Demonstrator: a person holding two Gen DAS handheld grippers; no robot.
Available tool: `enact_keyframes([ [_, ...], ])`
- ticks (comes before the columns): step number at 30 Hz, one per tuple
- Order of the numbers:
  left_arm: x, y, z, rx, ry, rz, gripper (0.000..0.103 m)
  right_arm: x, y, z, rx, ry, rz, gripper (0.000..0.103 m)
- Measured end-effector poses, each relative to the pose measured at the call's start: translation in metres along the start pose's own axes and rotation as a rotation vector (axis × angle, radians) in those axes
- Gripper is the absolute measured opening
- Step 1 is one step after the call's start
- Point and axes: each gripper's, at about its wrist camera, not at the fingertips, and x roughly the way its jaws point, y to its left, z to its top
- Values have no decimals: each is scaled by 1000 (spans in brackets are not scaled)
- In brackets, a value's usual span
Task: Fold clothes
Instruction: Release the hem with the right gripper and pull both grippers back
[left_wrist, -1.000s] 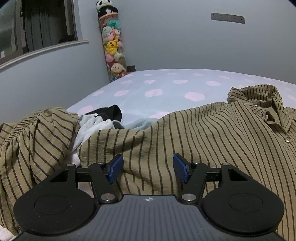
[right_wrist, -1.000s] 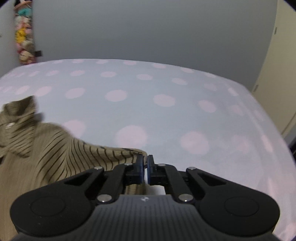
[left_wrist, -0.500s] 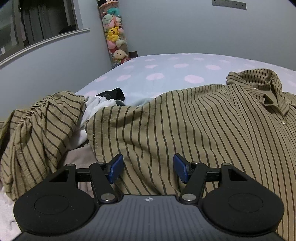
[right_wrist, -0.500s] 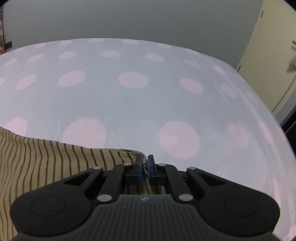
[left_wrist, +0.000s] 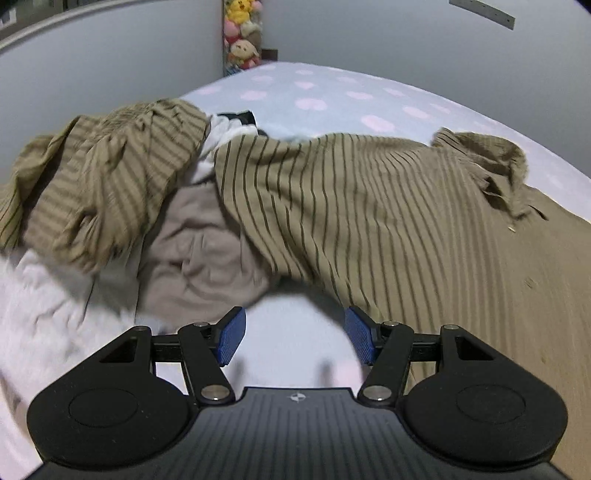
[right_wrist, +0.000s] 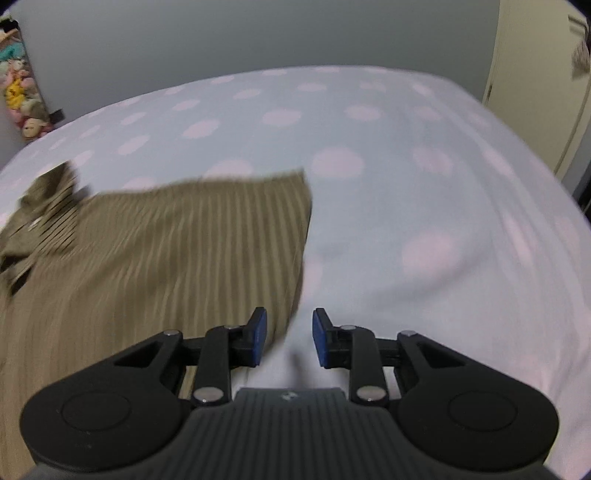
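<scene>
**Light, limp shirt — take it by the hems and corners**

The striped shirt (left_wrist: 388, 206) lies spread on the bed (right_wrist: 406, 184), collar (left_wrist: 491, 166) toward the far side, its left part draped over a heap of other clothes (left_wrist: 199, 251). My left gripper (left_wrist: 293, 334) hangs over bare sheet just beside the shirt's near edge, fingers well apart and empty. My right gripper (right_wrist: 288, 338) sits at the shirt's right edge (right_wrist: 304, 236); its fingers have just been opening, and nothing is between them now.

I judge the cloth thin, soft and crinkly: light to lift, but it will sag and crease. I would pinch it at a hem corner or a shoulder seam, both sides together, so that it hangs flat.
</scene>
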Motion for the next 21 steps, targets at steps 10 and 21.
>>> enact_keyframes([
  [10,-79,5,-37,1,28,-108,58,-103,-4,-135,45,108,135,30],
  [21,-132,-2,-51,16,-24,-141,58,-111,3,-207,65,296,242,32],
])
